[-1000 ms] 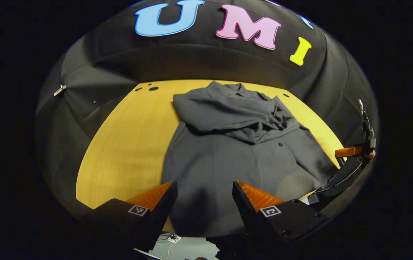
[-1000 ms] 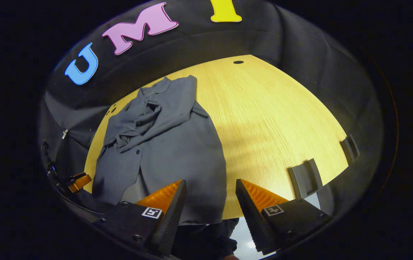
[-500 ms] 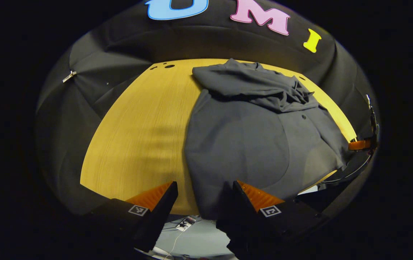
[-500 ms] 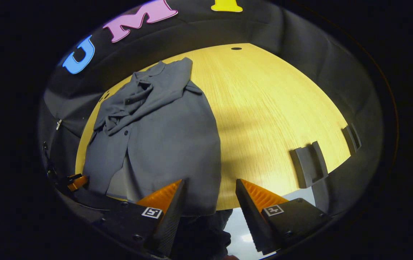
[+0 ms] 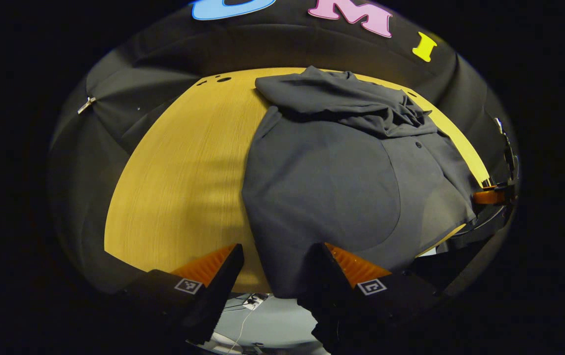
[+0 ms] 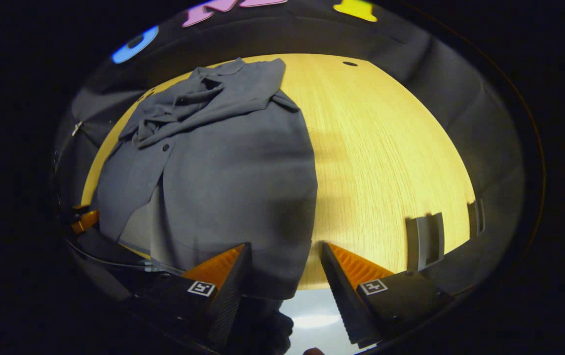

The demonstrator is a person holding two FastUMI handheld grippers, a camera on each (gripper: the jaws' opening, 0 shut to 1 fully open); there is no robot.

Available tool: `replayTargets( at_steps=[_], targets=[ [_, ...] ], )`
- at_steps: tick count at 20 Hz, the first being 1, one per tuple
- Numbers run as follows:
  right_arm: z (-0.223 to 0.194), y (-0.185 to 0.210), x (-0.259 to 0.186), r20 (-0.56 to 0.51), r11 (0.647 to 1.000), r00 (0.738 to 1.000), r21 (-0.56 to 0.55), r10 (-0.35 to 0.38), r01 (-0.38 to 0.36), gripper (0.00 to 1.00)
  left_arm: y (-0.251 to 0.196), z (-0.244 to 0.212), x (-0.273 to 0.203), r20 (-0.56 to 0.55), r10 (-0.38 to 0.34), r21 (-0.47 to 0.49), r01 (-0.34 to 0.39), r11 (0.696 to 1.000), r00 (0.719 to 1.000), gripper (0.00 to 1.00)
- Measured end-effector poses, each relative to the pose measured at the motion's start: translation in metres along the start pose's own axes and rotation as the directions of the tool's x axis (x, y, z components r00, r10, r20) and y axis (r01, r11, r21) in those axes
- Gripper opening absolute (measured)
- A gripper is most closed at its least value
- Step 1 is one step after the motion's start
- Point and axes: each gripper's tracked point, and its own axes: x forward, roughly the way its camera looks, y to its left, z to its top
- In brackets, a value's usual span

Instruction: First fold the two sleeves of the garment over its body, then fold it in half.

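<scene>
A dark grey button shirt (image 5: pixel 331 182) lies flat on the yellow wooden table (image 5: pixel 178 172), collar at the far end. Both sleeves lie bunched across its upper body (image 5: pixel 351 106). The hem hangs over the table's near edge. My left gripper (image 5: pixel 275 266) is open at the hem's left corner, with the cloth edge between its fingers and untouched. In the right gripper view the shirt (image 6: pixel 223 167) covers the left half of the table, and my right gripper (image 6: pixel 284 268) stands open at the hem's right corner. Each gripper shows far off in the other's view: right gripper (image 5: pixel 492 197), left gripper (image 6: pixel 84 221).
Two grey brackets (image 6: pixel 425 241) stand at the table's right edge in the right gripper view. Small holes (image 5: pixel 223 79) mark the table's far corners. Bare wood lies on either side of the shirt. The black cloth wall surrounds the table.
Both grippers have come down and in toward the near hem, so the shirt looks larger. The left gripper shifted from mid-hem to the hem's left corner. Both stayed open.
</scene>
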Motion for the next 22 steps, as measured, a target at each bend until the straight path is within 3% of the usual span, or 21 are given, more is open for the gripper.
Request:
replayTargets(
  at_steps=[3,4,5,7,8,9,13,20,22],
  targets=[
    [0.001,0.002,0.003,0.014,0.999,1.000,0.043,-0.013,0.013,0.94,-0.012,0.003,0.001,0.013,-0.022,0.024,0.022,0.999,1.000,0.94],
    [0.005,0.004,0.006,0.017,0.999,1.000,0.037,0.001,-0.002,0.93,-0.019,0.007,0.003,0.034,-0.043,0.043,0.041,0.998,0.999,0.73],
    [0.010,0.011,0.007,0.022,0.999,0.999,0.032,0.037,-0.038,0.72,-0.024,0.013,0.005,0.056,-0.051,0.060,0.047,0.997,0.997,0.51],
    [0.017,0.027,0.009,-0.003,0.985,0.993,0.128,0.116,-0.115,0.30,-0.026,0.020,0.013,0.080,-0.039,0.086,0.032,0.996,0.996,0.09],
    [0.020,0.032,0.014,-0.010,0.976,0.989,0.166,0.145,-0.141,0.08,-0.027,0.022,0.013,0.077,-0.039,0.097,0.031,0.995,0.996,0.07],
    [0.025,0.029,0.012,-0.003,0.972,0.989,0.185,0.145,-0.142,0.05,-0.027,0.024,0.013,0.068,-0.035,0.090,0.029,0.996,0.997,0.07],
    [0.048,0.032,-0.003,0.116,0.981,0.984,0.124,0.132,-0.146,0.05,-0.025,0.037,-0.002,0.059,-0.035,0.027,0.033,0.999,0.998,0.06],
    [0.117,0.025,-0.042,0.323,0.960,0.936,0.184,0.142,-0.210,0.05,-0.029,0.100,-0.038,0.183,-0.035,-0.057,0.046,0.997,0.982,0.06],
    [0.140,0.023,-0.054,0.381,0.953,0.912,0.186,0.153,-0.238,0.05,-0.027,0.124,-0.046,0.220,-0.024,-0.087,0.044,0.995,0.975,0.05]
  ],
)
